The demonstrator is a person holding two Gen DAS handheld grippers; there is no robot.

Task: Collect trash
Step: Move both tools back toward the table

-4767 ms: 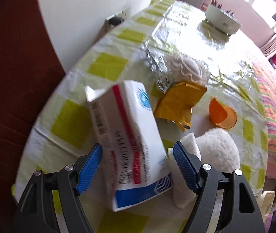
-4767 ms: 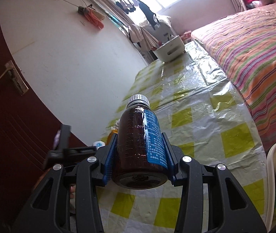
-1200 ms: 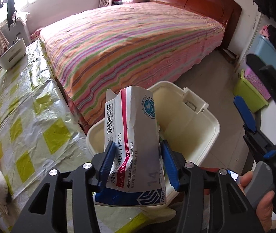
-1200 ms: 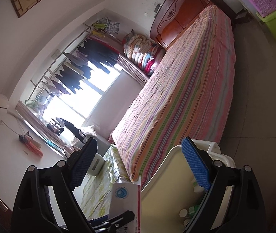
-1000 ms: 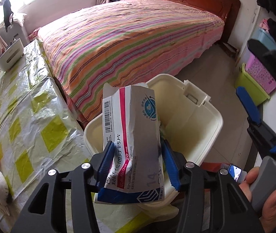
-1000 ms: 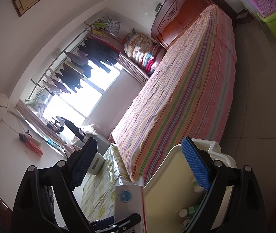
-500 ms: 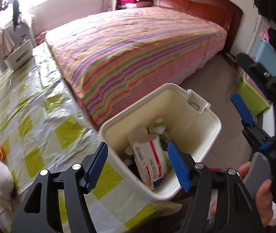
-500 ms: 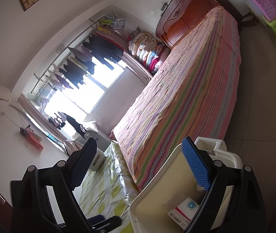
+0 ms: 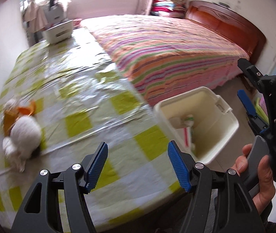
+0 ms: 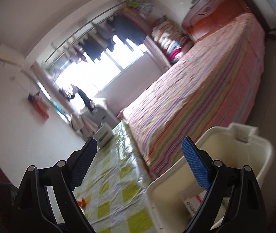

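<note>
1. The left gripper has its fingers spread apart with nothing between them, hanging over the near edge of the bench.
2. The right gripper also has its fingers wide apart and empty, aimed along the bench toward the window; the right hand grips its handle.
3. The cream bin stands off the bench's near right corner, between bench and bed, with a red-and-white carton and other bits inside.
4. The remaining trash, a white wad, orange scraps and crumpled white paper, lies near the bench's left edge, well apart from the bin.
5. Risk: the pile is loose and mixed, so a pinch may catch only one piece and scatter the rest toward the left edge.
6. Risk: the glossy plastic cover is wrinkled and could snag in the fingers with the paper.
7. Risk: the views are blurred, so a hurried reach may overshoot.
</note>
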